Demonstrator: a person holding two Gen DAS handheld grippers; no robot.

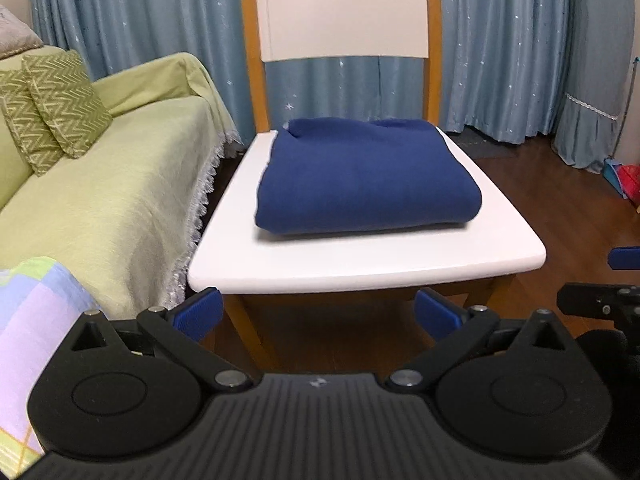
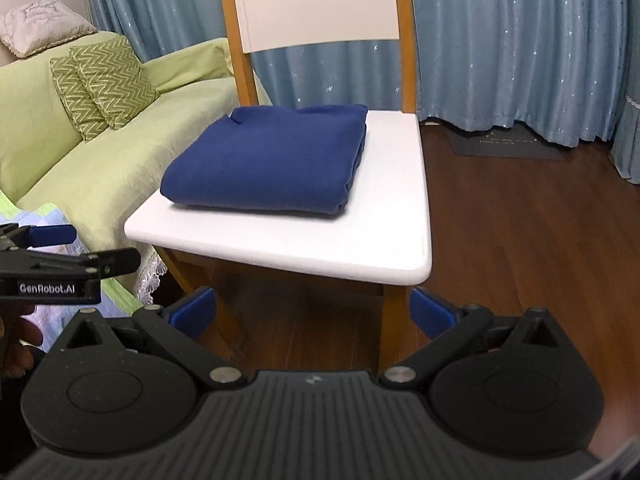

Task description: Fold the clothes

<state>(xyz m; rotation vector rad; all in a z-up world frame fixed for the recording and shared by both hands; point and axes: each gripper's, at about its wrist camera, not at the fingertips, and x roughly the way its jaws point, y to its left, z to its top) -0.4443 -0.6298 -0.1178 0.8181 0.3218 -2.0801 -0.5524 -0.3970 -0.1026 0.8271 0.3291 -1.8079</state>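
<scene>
Left wrist view first: our left gripper [image 1: 318, 314] hangs in front of the chair seat [image 1: 400, 256], below its front edge, its blue fingers [image 1: 202, 314] spread wide and holding nothing. On the white seat lies the blue garment [image 1: 368, 178] — folded into a thick, neat rectangle, set toward the backrest side and apart from both grippers. From the right wrist view we see the same folded garment [image 2: 268, 162] resting on the seat's left half, with bare white seat [image 2: 396, 184] to its right. Our right gripper [image 2: 312, 312] also sits low before the seat, its fingers [image 2: 430, 312] wide apart and empty. A green-covered sofa [image 1: 120, 184] with zigzag cushions [image 1: 66, 104] stands just beside the chair — blue curtains [image 2: 500, 40] hang behind.
</scene>
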